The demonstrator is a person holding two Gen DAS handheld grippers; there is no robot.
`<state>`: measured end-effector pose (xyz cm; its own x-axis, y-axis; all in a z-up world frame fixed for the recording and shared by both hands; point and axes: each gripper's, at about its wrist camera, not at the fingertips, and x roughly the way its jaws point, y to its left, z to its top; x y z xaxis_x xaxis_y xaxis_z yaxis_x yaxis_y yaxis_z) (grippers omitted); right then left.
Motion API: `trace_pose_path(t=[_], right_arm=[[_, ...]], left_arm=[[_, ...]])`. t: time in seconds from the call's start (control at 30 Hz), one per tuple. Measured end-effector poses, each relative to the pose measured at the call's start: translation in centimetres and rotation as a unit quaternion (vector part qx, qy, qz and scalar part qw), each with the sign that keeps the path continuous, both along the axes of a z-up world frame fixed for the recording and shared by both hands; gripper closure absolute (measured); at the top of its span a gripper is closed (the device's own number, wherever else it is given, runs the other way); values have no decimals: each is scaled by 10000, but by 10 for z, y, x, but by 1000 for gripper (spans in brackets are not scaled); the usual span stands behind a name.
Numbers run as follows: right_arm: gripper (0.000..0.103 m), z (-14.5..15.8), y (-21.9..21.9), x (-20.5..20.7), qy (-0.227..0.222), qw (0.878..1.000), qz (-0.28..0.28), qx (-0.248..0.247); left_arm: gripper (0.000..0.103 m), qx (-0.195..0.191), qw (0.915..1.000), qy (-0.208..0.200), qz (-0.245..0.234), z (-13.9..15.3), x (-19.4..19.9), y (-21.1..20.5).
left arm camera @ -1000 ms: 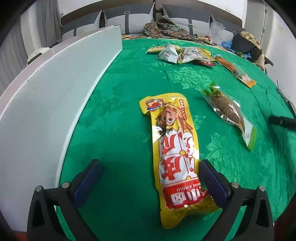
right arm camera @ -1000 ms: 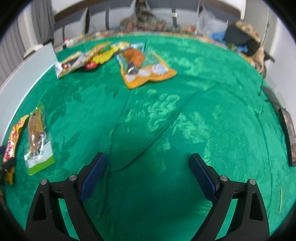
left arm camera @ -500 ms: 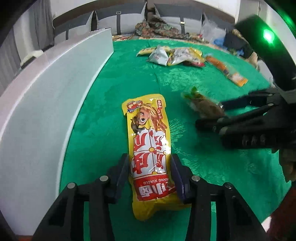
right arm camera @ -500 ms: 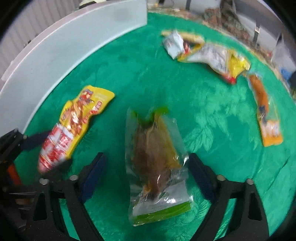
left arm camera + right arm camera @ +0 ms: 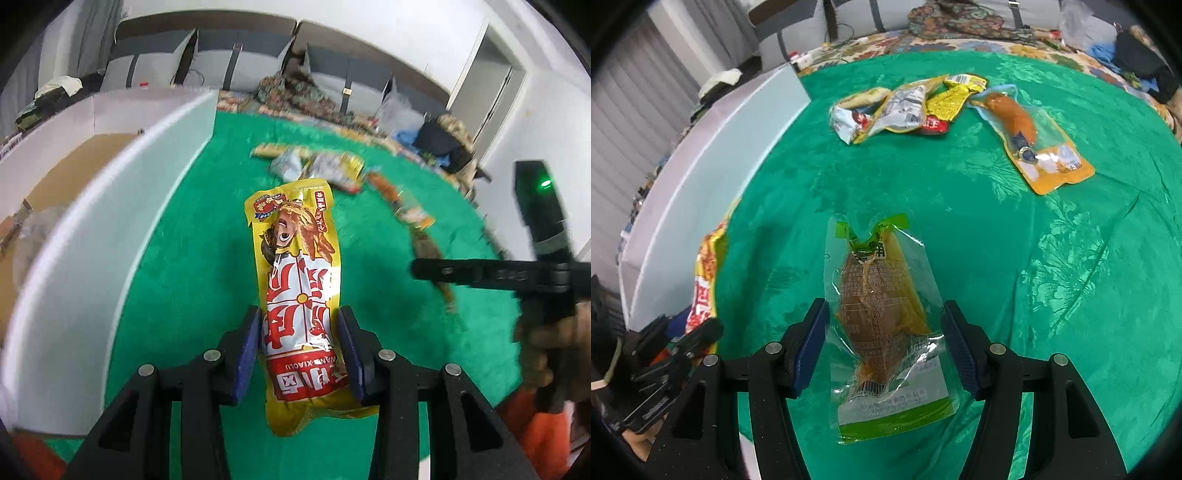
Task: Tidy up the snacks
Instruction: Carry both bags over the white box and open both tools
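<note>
With each claw pinching 1 snack, left [image 5: 300, 349] the yellow pack [image 5: 300, 295], right [image 5: 884, 345] the clear pouch [image 5: 886, 332], the step looked like carrying both into the box [image 5: 110, 206].

A tall white box wall [image 5: 713, 155] borders the green surface [image 5: 1015, 266] on the left. A snack pile [image 5: 905, 107] crowds the far side; middle and right lie open.
</note>
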<state>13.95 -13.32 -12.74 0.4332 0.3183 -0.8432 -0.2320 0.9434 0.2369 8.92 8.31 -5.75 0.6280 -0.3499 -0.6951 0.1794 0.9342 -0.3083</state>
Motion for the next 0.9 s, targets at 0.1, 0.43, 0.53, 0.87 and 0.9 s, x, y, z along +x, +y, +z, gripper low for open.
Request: trace_pose_path(t=[0.1, 0.43, 0.53, 0.87, 0.9], right_arm=[[38, 20, 16, 3, -223, 9995, 113, 179], [38, 119, 132, 17, -971, 9840, 961, 1144], [38, 146, 193, 25, -1107, 9754, 1351, 1345], [25, 124, 300, 36, -857, 9829, 1414, 806], [25, 122, 291, 34, -891, 9830, 1378, 819]], left_arm=[[62, -293, 9994, -178, 100, 27, -11, 15], [62, -638, 9867, -649, 1349, 96, -28, 144], [61, -313, 9808, -613, 1824, 100, -23, 190], [15, 832, 9593, 315, 2682, 46, -26, 248], [13, 843, 9585, 291, 2709, 44, -27, 245]])
